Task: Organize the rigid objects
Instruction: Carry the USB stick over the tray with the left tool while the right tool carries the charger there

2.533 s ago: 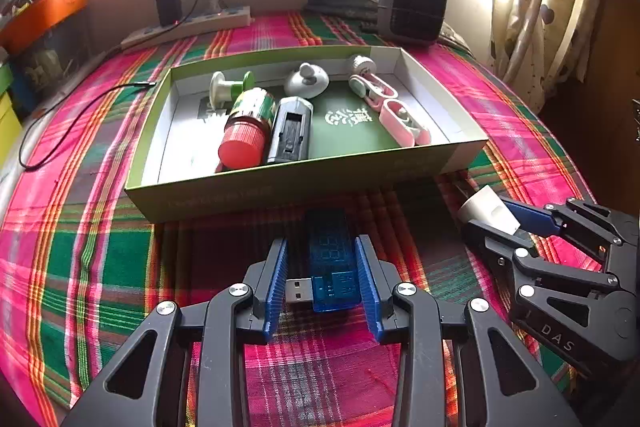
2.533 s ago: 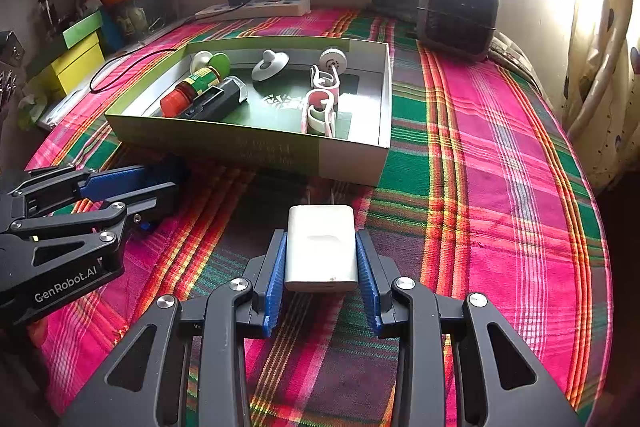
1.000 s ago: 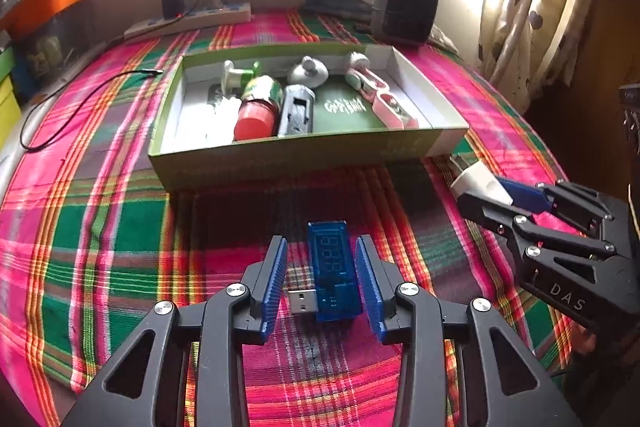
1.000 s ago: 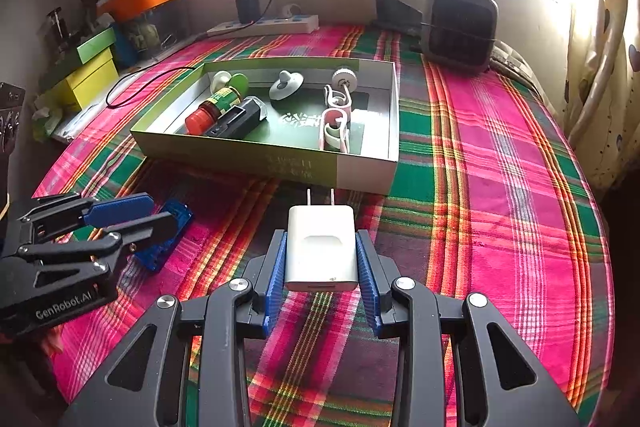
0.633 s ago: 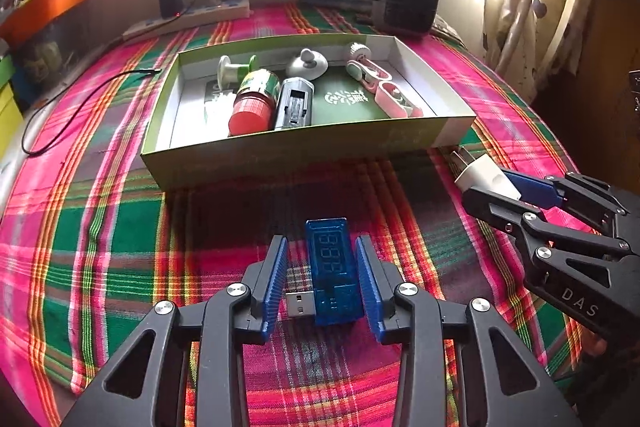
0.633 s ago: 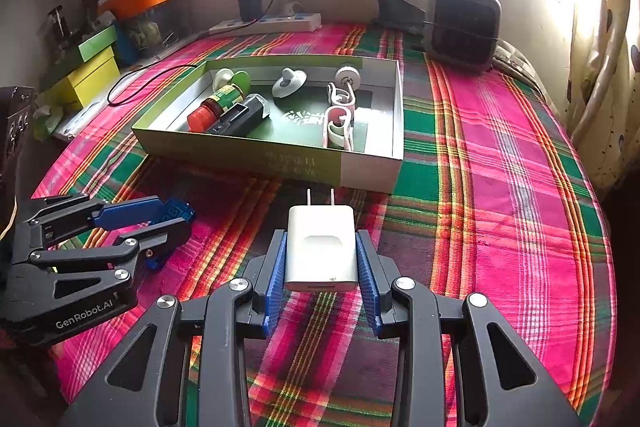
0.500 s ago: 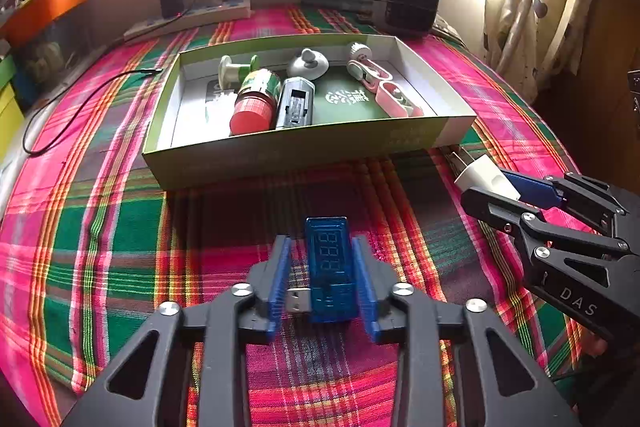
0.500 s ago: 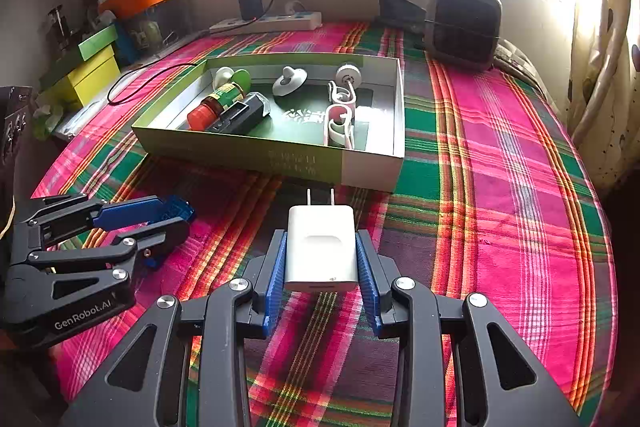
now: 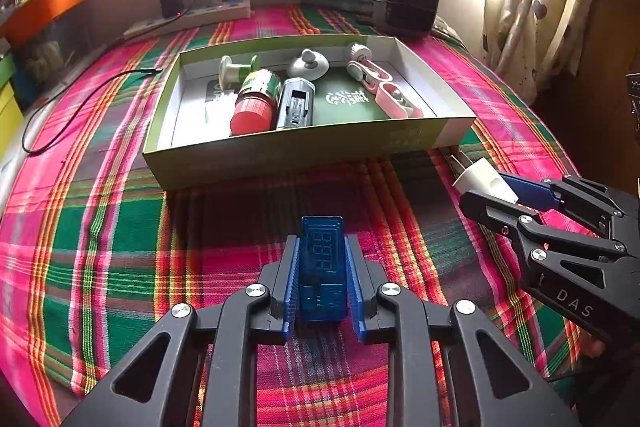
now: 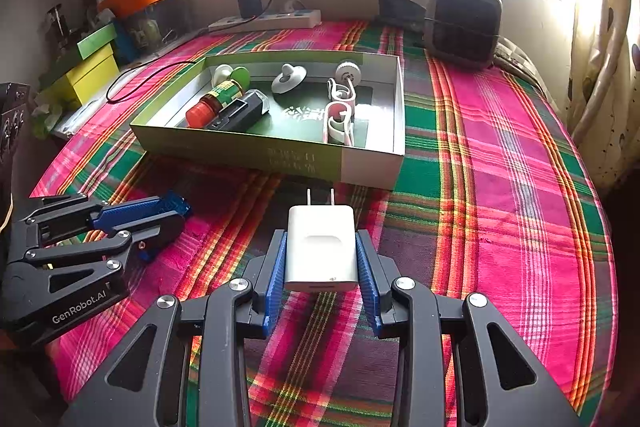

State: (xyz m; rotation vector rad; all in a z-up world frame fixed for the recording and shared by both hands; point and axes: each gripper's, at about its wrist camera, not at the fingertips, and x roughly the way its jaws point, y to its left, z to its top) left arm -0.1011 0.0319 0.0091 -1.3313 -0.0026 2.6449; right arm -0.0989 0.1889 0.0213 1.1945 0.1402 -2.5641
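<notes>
1. Between the blue pads, the left gripper (image 9: 322, 269) pinches the blue USB meter (image 9: 322, 267); its plug end is hidden.
2. The right gripper (image 10: 321, 255) clamps the white charger (image 10: 320, 249) near the green box (image 10: 240, 147).

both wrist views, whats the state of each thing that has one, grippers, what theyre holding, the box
left gripper: shut on the blue usb meter
right gripper: shut on the white charger, prongs pointing at the box
green box: open, no lid, several items inside
red-capped bottle: lying on its side in the box
power strip: black adapter plugged in
</notes>
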